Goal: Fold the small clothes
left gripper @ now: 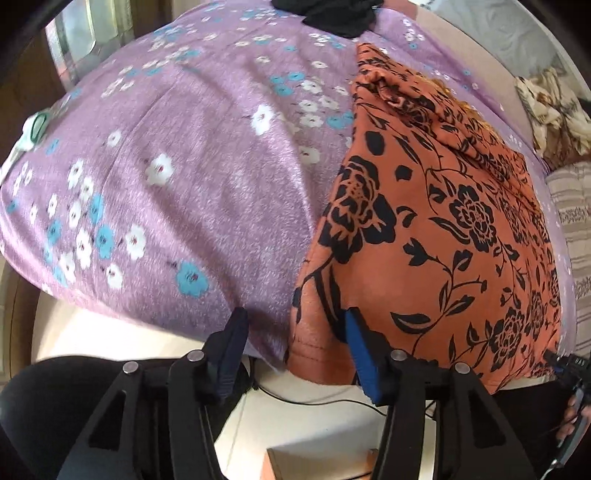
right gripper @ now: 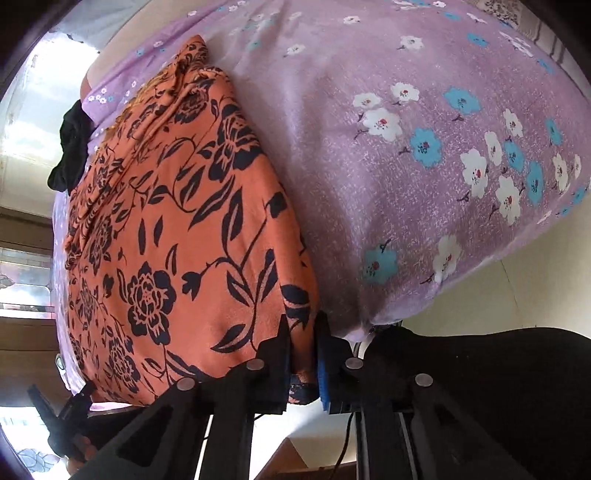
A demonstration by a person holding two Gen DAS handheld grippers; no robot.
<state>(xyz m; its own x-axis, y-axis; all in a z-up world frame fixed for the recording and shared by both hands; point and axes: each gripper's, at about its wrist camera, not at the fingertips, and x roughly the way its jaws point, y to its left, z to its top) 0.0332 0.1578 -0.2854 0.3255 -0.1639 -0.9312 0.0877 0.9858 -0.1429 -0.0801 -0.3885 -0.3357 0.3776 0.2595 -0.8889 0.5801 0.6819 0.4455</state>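
Orange cloth (left gripper: 443, 236) printed with black roses lies spread on a lilac bedspread (left gripper: 192, 177) dotted with white and blue flowers, its near hem hanging at the bed's front edge. In the left wrist view it fills the frame from about 1 o'clock round to 5 o'clock; in the right wrist view it runs from 11 o'clock down to 6 o'clock. The right gripper (right gripper: 303, 354) is pinched nearly closed on the cloth's near corner, hem fabric bunched between its pads. The left gripper (left gripper: 295, 332) stands part-way apart at the opposite near corner: its blue-padded finger lies against the orange hem, the other finger sits over the bedspread, and whether the pads press the cloth I cannot tell. A black garment (left gripper: 332, 14) sits at 12 o'clock in the left wrist view, at the bed's far side. Pale floor tile (left gripper: 317, 421) shows below the grippers.
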